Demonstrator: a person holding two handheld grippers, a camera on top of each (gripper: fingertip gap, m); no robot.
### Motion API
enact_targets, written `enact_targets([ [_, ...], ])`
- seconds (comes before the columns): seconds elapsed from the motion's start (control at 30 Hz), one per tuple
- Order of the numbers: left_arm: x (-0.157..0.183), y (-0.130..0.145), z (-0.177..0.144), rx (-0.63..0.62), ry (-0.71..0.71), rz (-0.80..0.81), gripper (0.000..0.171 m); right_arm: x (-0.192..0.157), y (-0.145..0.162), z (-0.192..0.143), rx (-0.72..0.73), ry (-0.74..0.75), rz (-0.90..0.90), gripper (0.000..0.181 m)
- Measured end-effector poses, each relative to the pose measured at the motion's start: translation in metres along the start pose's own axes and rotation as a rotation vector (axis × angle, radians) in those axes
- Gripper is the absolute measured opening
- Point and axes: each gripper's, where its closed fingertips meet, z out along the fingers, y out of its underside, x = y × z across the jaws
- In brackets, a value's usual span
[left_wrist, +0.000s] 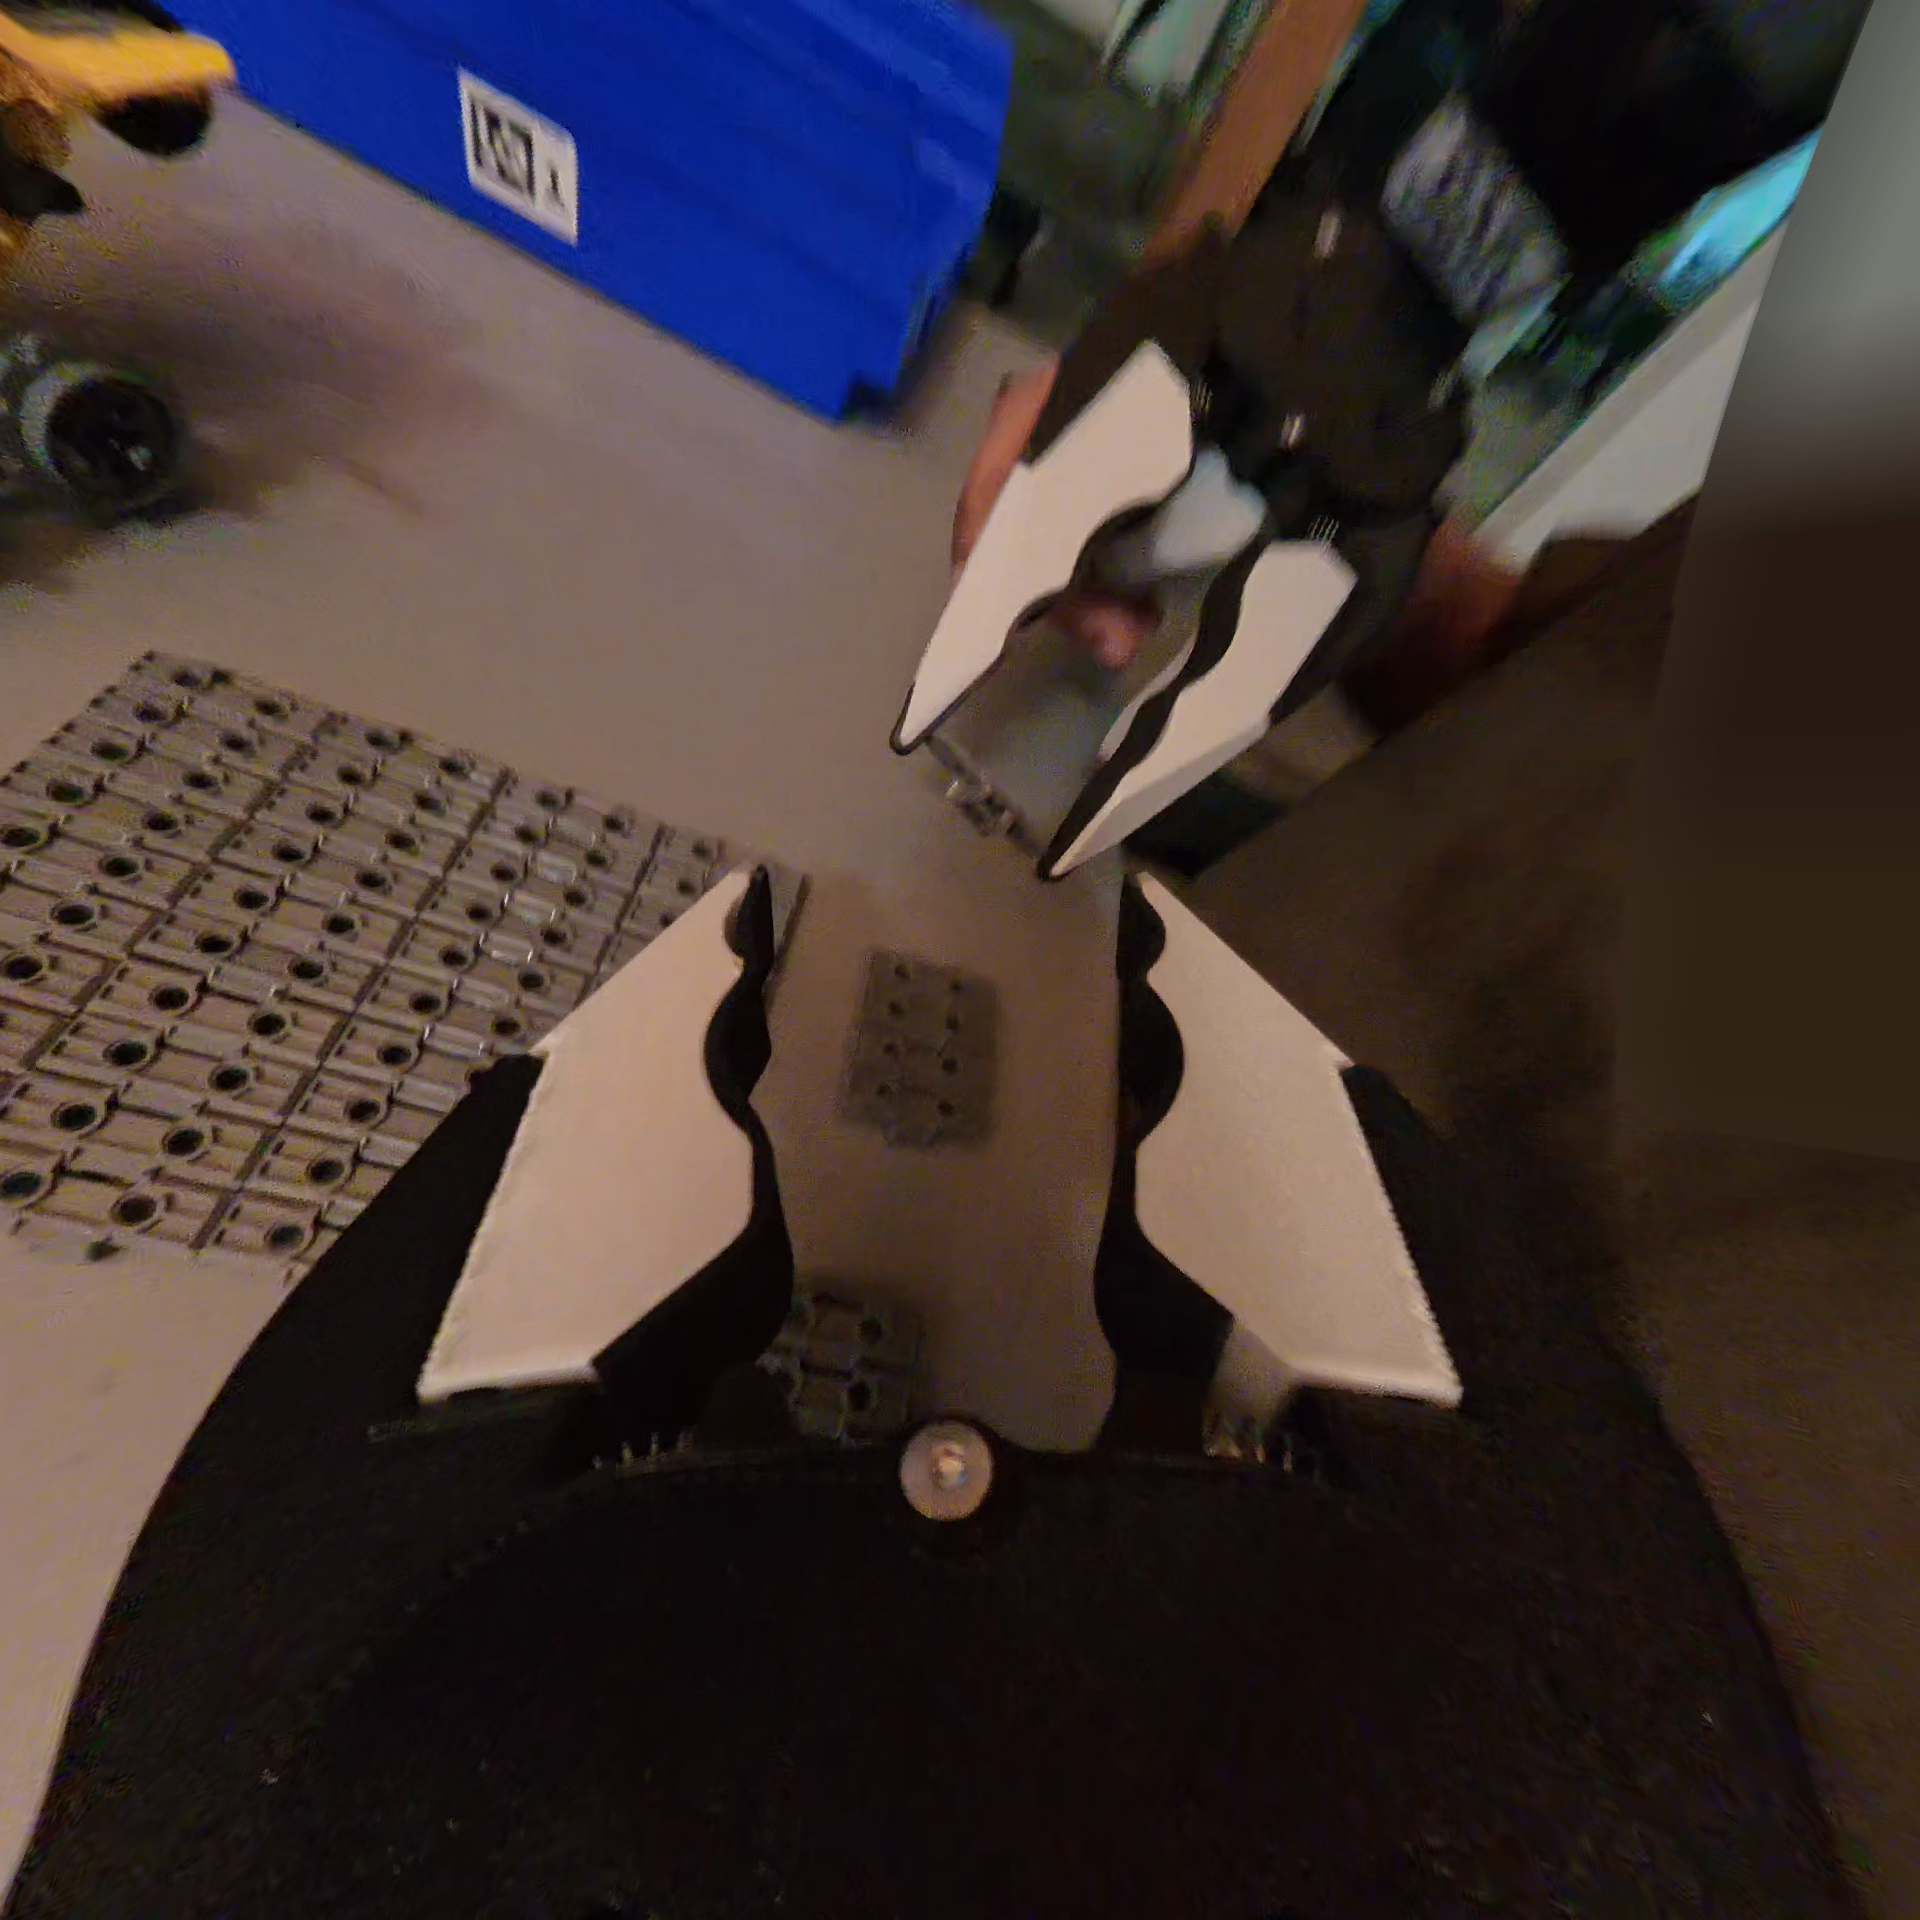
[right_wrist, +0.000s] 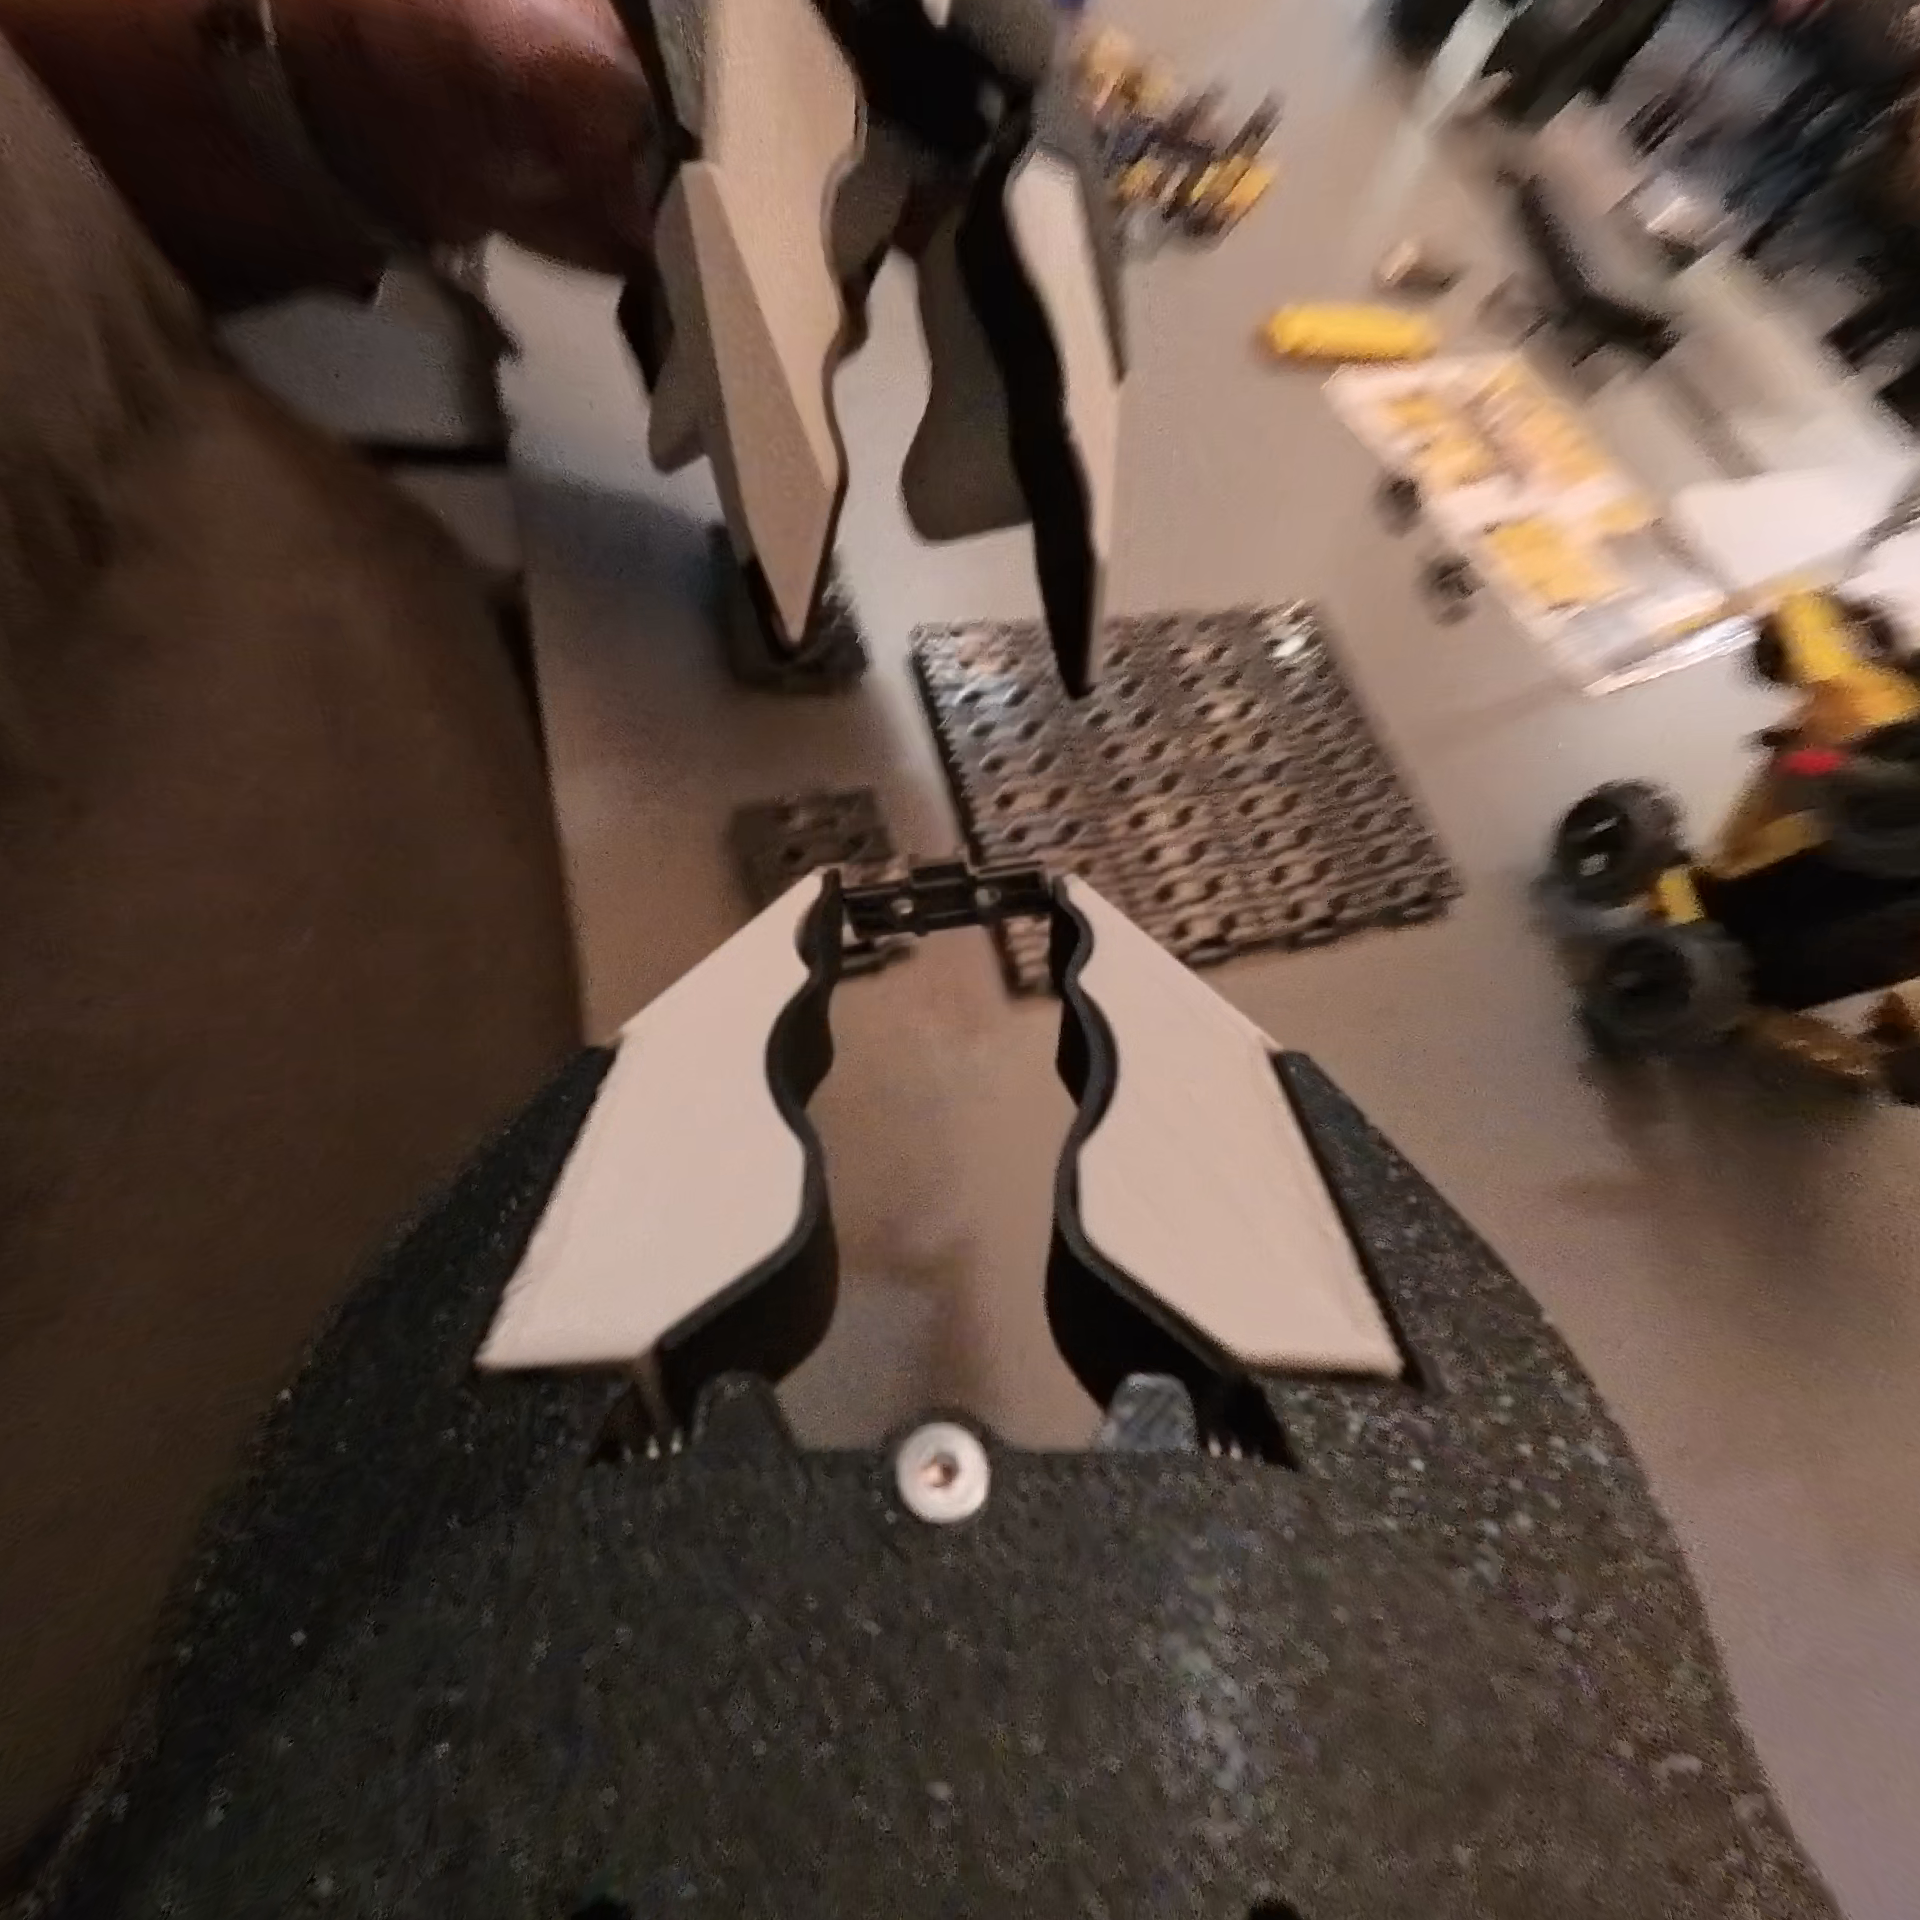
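Note:
My left gripper (left_wrist: 945, 883) is open and empty, hovering over a small grey studded plate (left_wrist: 920, 1049) on the tan table. A second small grey piece (left_wrist: 847, 1371) lies nearer its base. A large grey perforated baseplate (left_wrist: 260, 956) lies to its left. My right gripper (right_wrist: 945, 888) is shut on a small dark grey plate (right_wrist: 940, 906), held by its ends between the fingertips just above the table. In the left wrist view the right gripper (left_wrist: 974, 805) is at the upper right, close to my left fingertips. In the right wrist view the left gripper (right_wrist: 935, 660) hangs over the baseplate (right_wrist: 1195, 790).
A blue bin (left_wrist: 675, 156) stands at the back. A black wheel (left_wrist: 94, 426) lies at the left. A yellow and black toy vehicle (right_wrist: 1766, 852), a booklet (right_wrist: 1507, 468) and loose yellow parts (right_wrist: 1340, 332) are on the right. The table edge (left_wrist: 1351, 831) drops to dark floor. My hands' fingertips stand some 4 cm from each other. The black wheel (left_wrist: 94, 426) is about equally far from each gripper, around 20 cm. It turns up in the right wrist view (right_wrist: 1653, 971) as well.

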Motion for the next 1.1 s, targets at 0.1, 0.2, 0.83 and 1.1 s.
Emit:
enact_targets([
  [0.1,-0.003,0.031,0.013,-0.188,-0.129,0.183,0.066,-0.014,0.020,0.007,-0.154,-0.094,-0.014,0.039],
  [0.2,-0.010,0.052,0.023,-0.318,-0.210,0.318,0.067,-0.021,0.030,0.016,-0.237,-0.163,-0.016,0.039],
  [0.83,-0.011,0.064,0.035,-0.361,-0.178,0.296,0.047,-0.024,0.044,0.029,-0.411,-0.312,0.028,0.039],
  [1.1,-0.011,0.066,0.037,-0.366,-0.172,0.296,0.043,-0.024,0.043,0.029,-0.391,-0.324,0.049,0.039],
])
